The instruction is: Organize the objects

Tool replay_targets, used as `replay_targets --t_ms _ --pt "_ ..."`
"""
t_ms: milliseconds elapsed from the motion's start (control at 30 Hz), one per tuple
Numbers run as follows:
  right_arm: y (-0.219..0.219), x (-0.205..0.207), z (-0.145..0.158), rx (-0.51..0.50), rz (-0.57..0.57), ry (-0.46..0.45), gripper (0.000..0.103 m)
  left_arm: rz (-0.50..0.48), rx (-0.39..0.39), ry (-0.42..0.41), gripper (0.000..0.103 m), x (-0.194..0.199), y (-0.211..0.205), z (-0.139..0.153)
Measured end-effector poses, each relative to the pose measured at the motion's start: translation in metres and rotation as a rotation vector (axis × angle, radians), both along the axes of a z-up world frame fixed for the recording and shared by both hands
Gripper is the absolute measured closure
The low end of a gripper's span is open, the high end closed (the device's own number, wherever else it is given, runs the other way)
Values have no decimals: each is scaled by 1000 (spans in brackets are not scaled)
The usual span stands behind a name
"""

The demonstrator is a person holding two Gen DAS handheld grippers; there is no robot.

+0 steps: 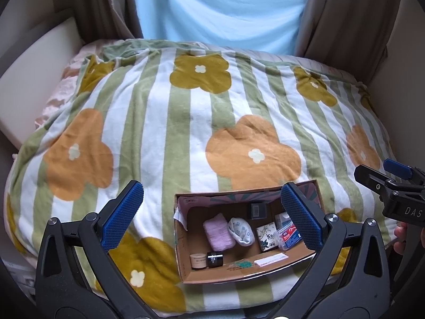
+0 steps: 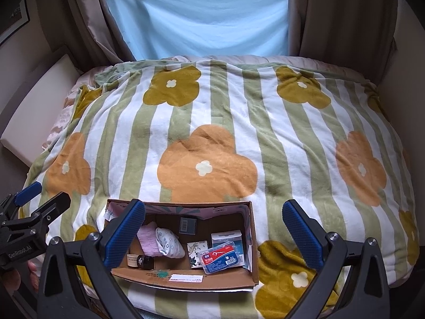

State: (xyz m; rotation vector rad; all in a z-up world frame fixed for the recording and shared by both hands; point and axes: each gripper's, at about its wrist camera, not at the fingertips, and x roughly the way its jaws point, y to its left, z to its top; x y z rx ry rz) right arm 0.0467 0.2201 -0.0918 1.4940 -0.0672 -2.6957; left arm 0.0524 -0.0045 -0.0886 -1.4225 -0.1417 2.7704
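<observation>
Both grippers hung above the near edge of the bed, fingers spread wide, nothing between them. Left gripper point(image 1: 212, 216): released, empty. Right gripper point(image 2: 213, 232): released, empty.

An open cardboard box point(image 1: 183, 263) sat on the striped flower-print blanket point(image 1: 186, 122) near its front edge, flaps up. Contents, as seen from the left wrist:
- folded pink cloth point(image 1: 218, 230), lying left of centre;
- rolled white sock with blue print point(image 1: 241, 230), touching the cloth on its right;
- cream jar point(image 1: 198, 261) and black jar point(image 1: 214, 259), side by side in the near-left corner;
- small card pack with a leaf drawing point(image 1: 267, 236);
- clear case of dental floss picks with a red label point(image 2: 222, 256), resting on a white-blue box point(image 2: 227, 236) at the right end;
- dark barcoded box point(image 1: 257, 210) against the far wall.

A pale blue curtain point(image 2: 202, 16) hung behind the bed.
</observation>
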Motion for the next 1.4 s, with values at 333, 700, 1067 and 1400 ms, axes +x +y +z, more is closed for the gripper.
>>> replay_targets --t_ms 333,700,1067,1400 --pt "0 0 0 0 1 0 0 -1 3 -1 0 -1 -1 1" --pt "-6 -2 5 2 5 4 0 1 -2 4 0 0 -4 3" --pt "-10 -4 7 1 4 7 0 13 2 12 0 1 -11 6" --pt "-11 -5 9 1 4 8 0 25 -41 17 0 4 -8 9"
